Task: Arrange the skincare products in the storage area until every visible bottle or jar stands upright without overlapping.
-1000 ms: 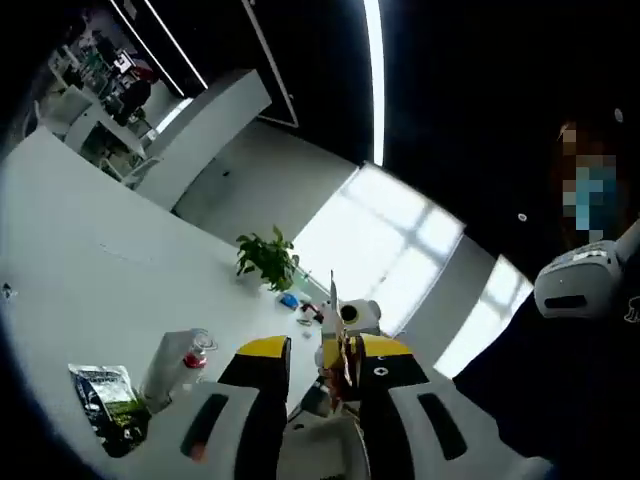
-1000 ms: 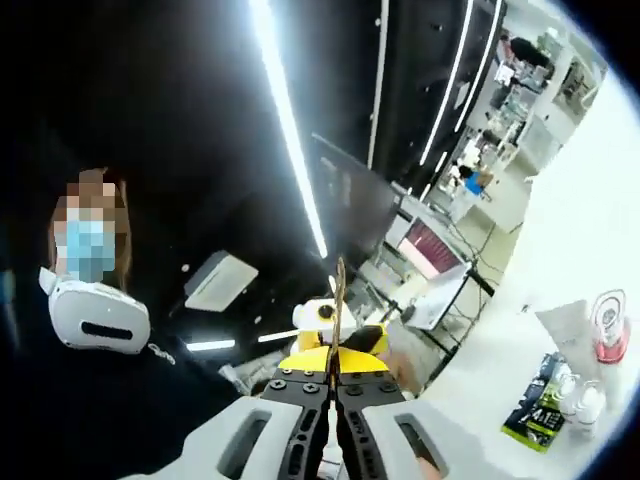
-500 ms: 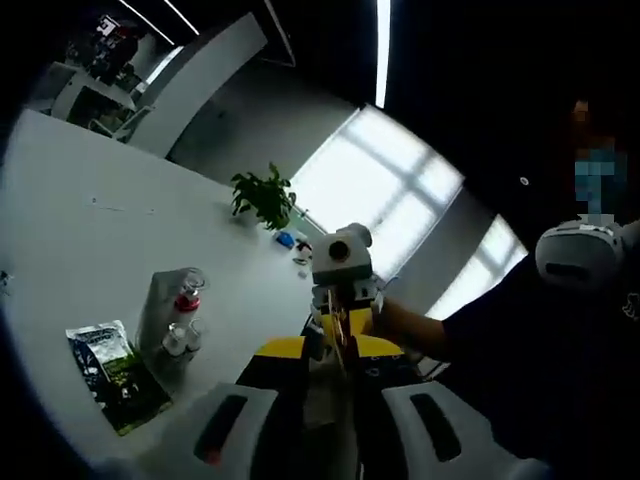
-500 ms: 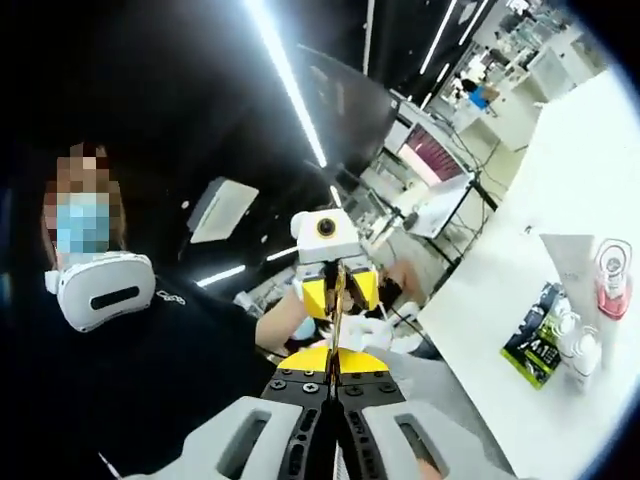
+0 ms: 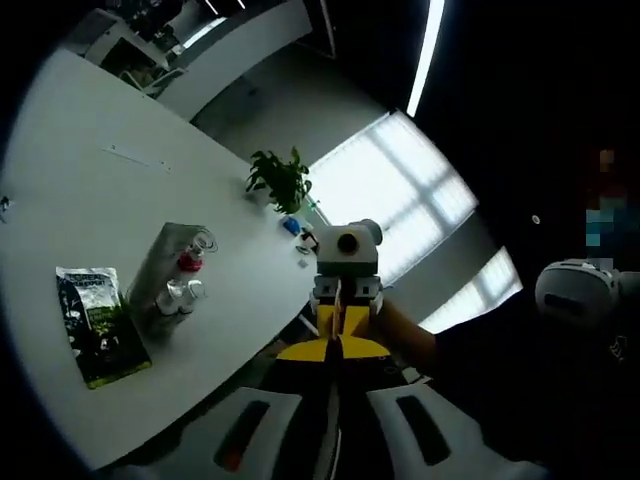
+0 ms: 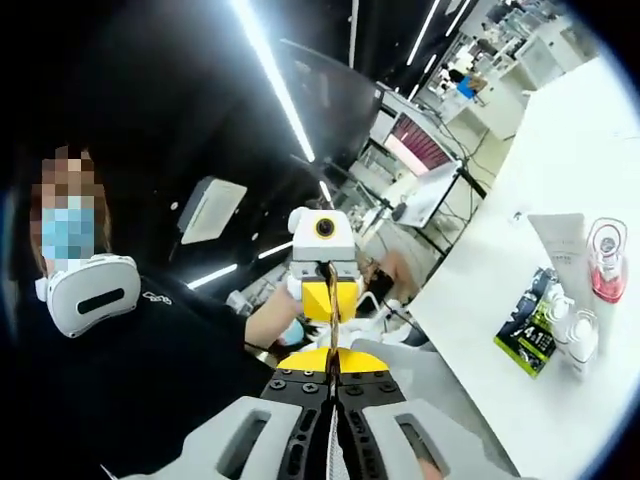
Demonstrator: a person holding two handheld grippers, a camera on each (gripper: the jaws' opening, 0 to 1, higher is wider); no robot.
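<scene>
In the left gripper view my left gripper [image 5: 335, 349] rises from the bottom with its yellow jaws shut and nothing between them. Just beyond it my right gripper [image 5: 343, 312] faces it tip to tip, held above the table's near edge. In the right gripper view my right gripper [image 6: 332, 362] is also shut, with the left gripper [image 6: 325, 296] opposite it. The products sit together on the white table [image 5: 80, 200]: a green-black sachet [image 5: 93, 325] lying flat, a clear tube [image 5: 160, 265], a red-capped bottle [image 5: 188, 262] and small white bottles [image 5: 180, 292]. They also appear as the sachet [image 6: 528, 332], tube [image 6: 563, 255] and red-capped bottle [image 6: 607, 250].
A potted plant [image 5: 282, 180] and small items stand at the table's far edge by bright windows. A person wearing a white headset [image 5: 580, 290] stands close behind both grippers, and the same headset [image 6: 90, 292] is seen on the left. Desks and screens lie beyond the table [image 6: 590, 140].
My left gripper has gone from open to shut. The two grippers have drawn apart and now face each other tip to tip. Both views have swung, bringing more of the table in.
</scene>
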